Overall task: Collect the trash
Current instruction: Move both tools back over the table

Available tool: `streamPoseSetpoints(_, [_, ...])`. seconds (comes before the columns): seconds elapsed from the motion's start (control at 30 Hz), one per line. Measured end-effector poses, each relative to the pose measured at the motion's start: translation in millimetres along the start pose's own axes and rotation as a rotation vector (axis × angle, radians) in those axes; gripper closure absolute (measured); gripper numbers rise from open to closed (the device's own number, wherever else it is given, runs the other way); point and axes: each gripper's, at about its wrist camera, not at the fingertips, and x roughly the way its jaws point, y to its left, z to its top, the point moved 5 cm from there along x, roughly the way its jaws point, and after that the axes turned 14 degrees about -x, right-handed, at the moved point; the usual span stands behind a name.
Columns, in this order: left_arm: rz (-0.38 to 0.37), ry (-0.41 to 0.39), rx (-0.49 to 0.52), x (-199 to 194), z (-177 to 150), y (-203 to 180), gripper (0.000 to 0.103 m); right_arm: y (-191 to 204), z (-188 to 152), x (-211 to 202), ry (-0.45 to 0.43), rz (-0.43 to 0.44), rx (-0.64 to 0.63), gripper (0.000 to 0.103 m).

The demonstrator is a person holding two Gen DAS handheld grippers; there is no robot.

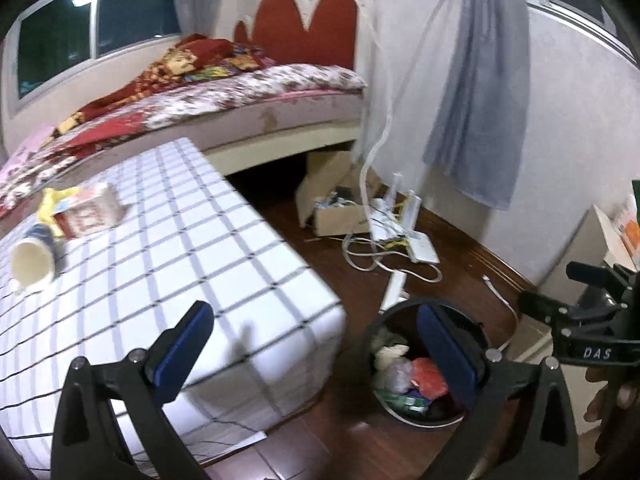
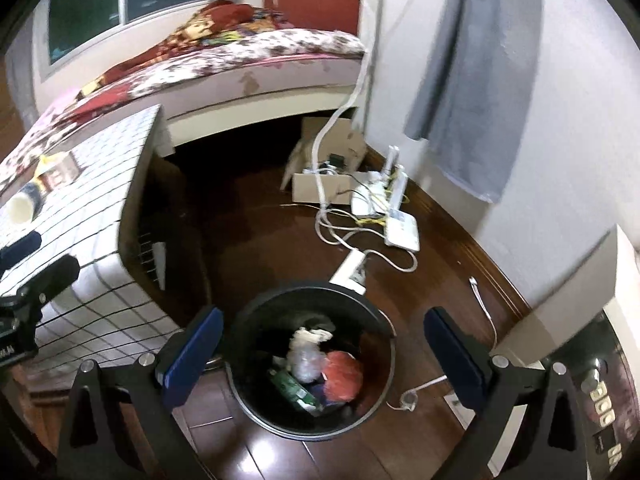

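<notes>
My left hand-held gripper (image 1: 312,356) hung w/ fingers spread wide, nothing between them, over the corner of the table (image 1: 240,240) and the floor beside it. Its right finger (image 1: 448,356) sat in front of the trash bin (image 1: 394,410) in that view. My right hand-held gripper (image 2: 320,354) was also spread wide & empty, right above the bin (image 2: 256,364), which stood on the dark wood floor (image 2: 248,208) just beside the table's end.

Inside the bin: a red-orange bag (image 2: 343,374), a clear crumpled plastic bag (image 2: 306,362), a white wad of paper (image 2: 310,336) and a green packet (image 2: 292,390), all piled touching each other.

Trash on the table, on the checked cloth at the far left: a paper cup (image 1: 32,260) lying on its side, mouth toward the camera, a red & white carton (image 1: 90,212) just beside it, and a yellow wrapper (image 1: 54,202) touching the carton. Right view showed the same cup (image 2: 22,204) and carton (image 2: 60,172), well apart from the bin.

Behind the table: a bed (image 1: 224,96) w/ floral sheet. By the wall, an open cardboard box (image 1: 336,200), a white router (image 1: 386,216) w/ tangled cables (image 1: 360,256), and a grey curtain (image 1: 480,92) hanging above.
</notes>
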Motion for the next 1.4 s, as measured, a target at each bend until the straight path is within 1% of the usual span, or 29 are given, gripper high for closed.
streamPoseSetpoints(0.07, [0.029,-0.016,-0.012,-6,5,16,0.001,13,10,-3,-0.02,0.003,-0.033,0.001])
streamPoseSetpoints(0.13, [0.043,-0.026,-0.027,-11,7,29,0.001,24,19,-6,-0.039,0.015,-0.05,0.001])
streamPoseSetpoints(0.3, [0.098,-0.052,-0.072,-23,14,70,0.001,58,43,-9,-0.084,0.065,-0.083,0.001])
streamPoseSetpoints(0.53, [0.174,-0.094,-0.145,-41,25,141,0.001,115,71,-7,-0.132,0.153,-0.121,0.001])
streamPoseSetpoints(0.63, [0.203,-0.109,-0.189,-49,28,172,0.002,139,81,-4,-0.124,0.186,-0.144,0.001])
streamPoseSetpoints(0.67, [0.212,-0.111,-0.205,-51,28,184,0.002,146,85,-2,-0.116,0.181,-0.153,0.001])
streamPoseSetpoints(0.7, [0.223,-0.111,-0.225,-53,28,197,0.002,151,87,0,-0.108,0.18,-0.154,0.001])
streamPoseSetpoints(0.77, [0.241,-0.111,-0.243,-55,28,213,0.002,162,94,3,-0.089,0.209,-0.136,0.001])
streamPoseSetpoints(0.8, [0.253,-0.109,-0.256,-56,28,224,0.002,167,98,4,-0.091,0.222,-0.129,0.001])
streamPoseSetpoints(0.87, [0.282,-0.115,-0.266,-56,31,238,0.002,176,104,4,-0.105,0.221,-0.132,0.001])
streamPoseSetpoints(1.03, [0.326,-0.121,-0.286,-44,45,260,0.002,204,123,13,-0.106,0.27,-0.164,0.001])
streamPoseSetpoints(1.17, [0.344,-0.12,-0.297,-27,59,269,0.002,223,140,22,-0.118,0.281,-0.201,0.001])
streamPoseSetpoints(1.3, [0.358,-0.115,-0.306,-7,72,274,0.002,233,155,42,-0.106,0.277,-0.23,0.001])
streamPoseSetpoints(1.4, [0.373,-0.099,-0.324,10,79,280,0.002,238,169,61,-0.094,0.291,-0.247,0.001])
